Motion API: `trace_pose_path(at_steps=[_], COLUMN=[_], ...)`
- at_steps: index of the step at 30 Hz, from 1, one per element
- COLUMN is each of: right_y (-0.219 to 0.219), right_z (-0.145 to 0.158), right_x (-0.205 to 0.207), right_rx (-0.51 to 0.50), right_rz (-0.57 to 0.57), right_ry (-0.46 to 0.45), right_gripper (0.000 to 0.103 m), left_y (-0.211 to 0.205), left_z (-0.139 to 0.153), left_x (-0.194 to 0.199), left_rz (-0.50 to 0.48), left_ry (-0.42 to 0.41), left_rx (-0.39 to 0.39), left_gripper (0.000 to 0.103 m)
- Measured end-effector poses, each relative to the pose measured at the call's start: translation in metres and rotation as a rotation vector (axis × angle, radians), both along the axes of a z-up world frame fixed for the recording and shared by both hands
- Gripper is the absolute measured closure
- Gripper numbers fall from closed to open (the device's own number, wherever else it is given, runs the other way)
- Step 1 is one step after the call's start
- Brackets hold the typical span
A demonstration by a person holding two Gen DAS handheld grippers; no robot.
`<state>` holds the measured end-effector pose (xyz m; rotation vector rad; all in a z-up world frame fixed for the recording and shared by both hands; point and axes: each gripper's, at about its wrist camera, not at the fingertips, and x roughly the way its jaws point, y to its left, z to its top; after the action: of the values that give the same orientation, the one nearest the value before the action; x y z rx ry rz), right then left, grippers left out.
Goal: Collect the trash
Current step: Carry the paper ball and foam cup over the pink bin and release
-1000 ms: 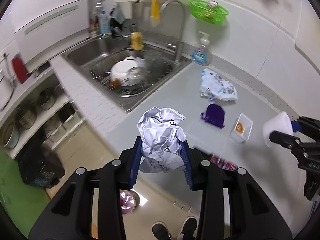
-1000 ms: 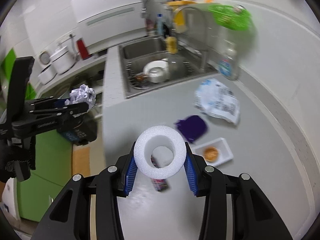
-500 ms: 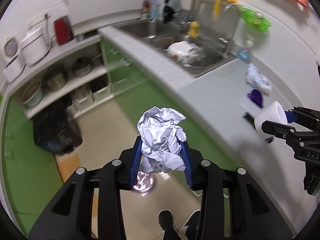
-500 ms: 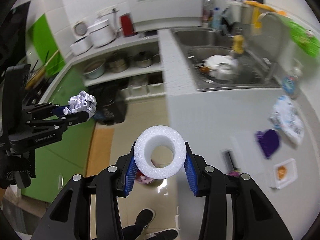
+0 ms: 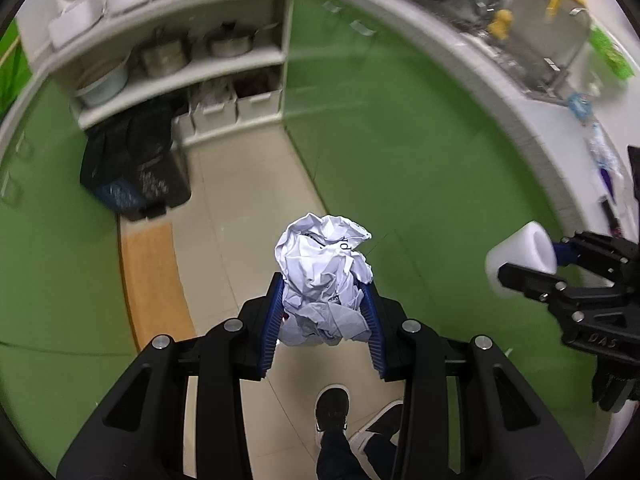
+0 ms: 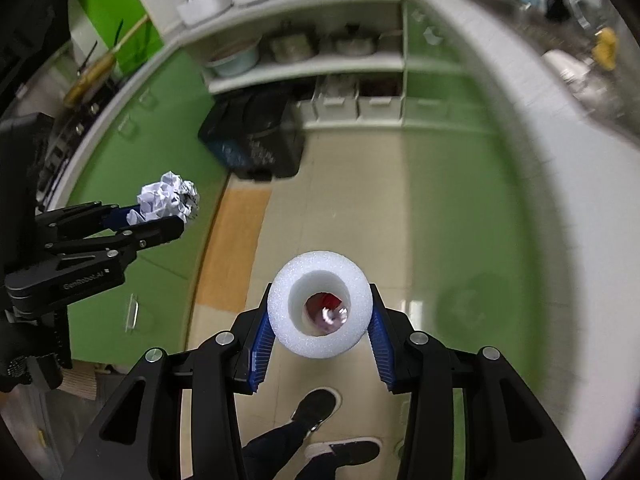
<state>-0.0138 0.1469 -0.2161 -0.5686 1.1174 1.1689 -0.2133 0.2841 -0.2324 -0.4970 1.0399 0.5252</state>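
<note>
Left gripper [image 5: 325, 322]: pointed steeply down over the floor [image 5: 240, 200], jaws clamped on a paper ball [image 5: 324, 280]. The ball sits between the blue pads [image 5: 272, 320], bulging above and ahead of the fingertips. In the right wrist view the same gripper [image 6: 176, 220] enters from the left edge, level with the right one and well apart from it, the paper ball [image 6: 170, 199] at its tip.

Right gripper [image 6: 320, 336]: also pointed steeply down, jaws closed on a white foam ring [image 6: 320, 308]. The pads [image 6: 262, 344] press the ring's outer wall on both sides; its bore faces the camera. A red and shiny item shows through the bore; what it is cannot be told. In the left wrist view this gripper [image 5: 532, 264] comes in from the right edge with the foam ring [image 5: 520, 256] at its tip.

Both loads are held in the air above the tiled floor, between green cabinet fronts [image 5: 400, 140].

A black bin [image 6: 256, 144] with a dark liner stands on the floor at the foot of a white shelf unit [image 6: 312, 68] holding pots. An orange mat [image 6: 232, 248] lies just before the bin. The counter [image 5: 520, 92] runs along the right edge, clear of both grippers.

The person's dark shoes [image 6: 316, 408] and trouser legs show at the bottom edge, below the grippers.
</note>
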Motion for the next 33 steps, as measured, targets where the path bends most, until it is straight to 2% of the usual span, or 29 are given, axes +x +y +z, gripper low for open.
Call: trace_pose_path(at_steps=[7, 14, 18, 22, 27, 29, 30, 31, 33], right_y=[0.042, 0.074, 0.085, 0.094, 0.105, 0.105, 0.105, 0.104, 0.102], right_z=[-0.100, -0.222, -0.284, -0.334, -0.366, -0.372, -0.372, -0.372, -0.369], right_x=[-0.009, -0.018, -0.016, -0.013, -0.010, -0.007, -0.005, -0.004, 0.000], right_rx=[-0.089, -0.156, -0.179, -0.196, -0.205, -0.203, -0.197, -0.190, -0.179], right_rz=[0.039, 0.082, 0.095, 0.104, 0.118, 0.113, 0.110, 0.106, 0.102], right_ry=[0.040, 0.071, 0.084, 0.090, 0.081, 0.069, 0.064, 0.054, 0.045], right_gripper=[0.061, 0.061, 0.061, 0.061, 0.059, 0.039, 0.019, 0.012, 0.012], left_y=[0.032, 0.050, 0.053, 0.054, 0.054, 0.055, 0.055, 0.055, 0.056], left_z=[-0.094, -0.200, -0.251, -0.295, -0.326, -0.333, -0.334, -0.336, -0.338], left_x=[-0.017, -0.028, -0.034, -0.035, -0.031, -0.029, -0.028, -0.026, -0.020], left_rz=[0.054, 0.084, 0.093, 0.094, 0.093, 0.091, 0.090, 0.088, 0.081], left_ry=[0.040, 0.080, 0.095, 0.108, 0.116, 0.117, 0.117, 0.118, 0.120], left_rx=[-0.058, -0.121, -0.151, -0.175, -0.188, -0.190, -0.190, -0.190, -0.189], left_gripper=[0.066, 0.066, 0.066, 0.066, 0.066, 0.066, 0.066, 0.066, 0.066])
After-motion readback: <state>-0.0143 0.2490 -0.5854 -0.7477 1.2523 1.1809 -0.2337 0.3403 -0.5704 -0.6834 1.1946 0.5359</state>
